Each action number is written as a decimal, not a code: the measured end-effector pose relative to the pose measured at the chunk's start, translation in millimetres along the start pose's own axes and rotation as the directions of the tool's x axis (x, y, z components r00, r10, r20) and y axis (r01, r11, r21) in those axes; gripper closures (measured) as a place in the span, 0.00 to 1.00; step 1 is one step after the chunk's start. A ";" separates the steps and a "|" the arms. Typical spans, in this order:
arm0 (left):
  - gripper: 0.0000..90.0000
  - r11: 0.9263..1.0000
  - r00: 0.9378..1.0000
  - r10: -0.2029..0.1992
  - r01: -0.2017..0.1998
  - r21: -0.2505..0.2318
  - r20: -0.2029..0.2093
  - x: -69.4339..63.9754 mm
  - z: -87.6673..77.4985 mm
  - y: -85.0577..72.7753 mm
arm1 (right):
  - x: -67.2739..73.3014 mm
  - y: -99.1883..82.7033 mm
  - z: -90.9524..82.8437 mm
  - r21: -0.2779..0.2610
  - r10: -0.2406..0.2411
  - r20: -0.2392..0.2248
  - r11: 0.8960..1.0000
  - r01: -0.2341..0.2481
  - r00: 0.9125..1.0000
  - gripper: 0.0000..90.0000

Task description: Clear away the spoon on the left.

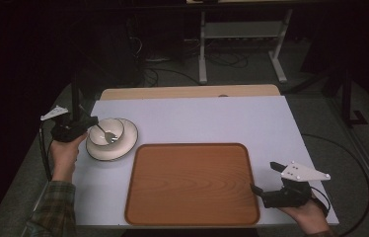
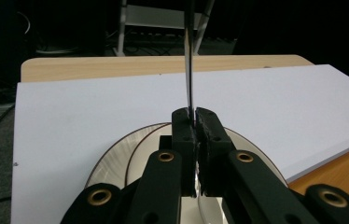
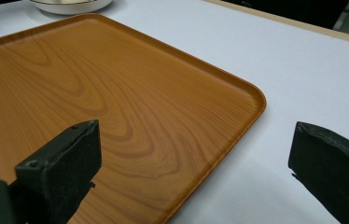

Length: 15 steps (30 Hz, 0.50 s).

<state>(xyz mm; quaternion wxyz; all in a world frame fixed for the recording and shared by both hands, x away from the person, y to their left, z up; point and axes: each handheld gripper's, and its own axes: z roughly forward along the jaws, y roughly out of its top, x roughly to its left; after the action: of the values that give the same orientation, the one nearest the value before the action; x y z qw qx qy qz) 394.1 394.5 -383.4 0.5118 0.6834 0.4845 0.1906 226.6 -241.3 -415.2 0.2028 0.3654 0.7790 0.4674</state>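
Observation:
A white bowl [image 1: 117, 125] stands on a white plate [image 1: 125, 146] at the table's left. A thin metal utensil [image 1: 105, 133] rests with its head in the bowl, and I cannot tell if it is a spoon or a fork. My left gripper [image 1: 92, 122] is shut on its handle. In the left gripper view the handle [image 2: 190, 70] rises edge-on from between the closed jaws [image 2: 195, 114], over the bowl [image 2: 141, 148] and plate [image 2: 109, 156]. At the lower right, my right gripper [image 1: 266, 177] stands open with nothing between its fingers [image 3: 196, 140], beside the corner of the wooden tray [image 3: 116, 93].
The brown wooden tray [image 1: 192, 182] lies bare in the front middle of the white tabletop [image 1: 212, 118]. A strip of bare wood [image 1: 187, 92] runs along the far edge. Beyond it are a dark floor, cables and metal frame legs [image 1: 203, 54].

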 end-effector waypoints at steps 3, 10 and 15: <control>0.97 1.000 1.000 0.007 -0.007 0.003 0.010 -1.8 -0.1 1.2 | 0.1 0.1 0.1 0.000 0.000 0.000 1.000 0.000 1.000 0.02; 0.99 1.000 1.000 0.016 -0.016 -0.006 0.018 -4.0 -0.7 3.1 | 0.1 0.1 -0.2 -0.001 0.000 0.001 1.000 0.000 1.000 0.02; 0.99 0.999 0.999 0.041 -0.041 -0.015 0.001 -6.0 -3.1 4.5 | 0.2 0.1 -0.6 -0.002 0.001 0.001 1.000 -0.001 1.000 0.02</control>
<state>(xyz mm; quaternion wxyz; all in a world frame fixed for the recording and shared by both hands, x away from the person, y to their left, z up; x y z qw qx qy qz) 391.2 390.9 -376.7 0.5133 0.6894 0.4688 0.2040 226.1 -241.5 -414.8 0.2034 0.3656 0.7782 0.4683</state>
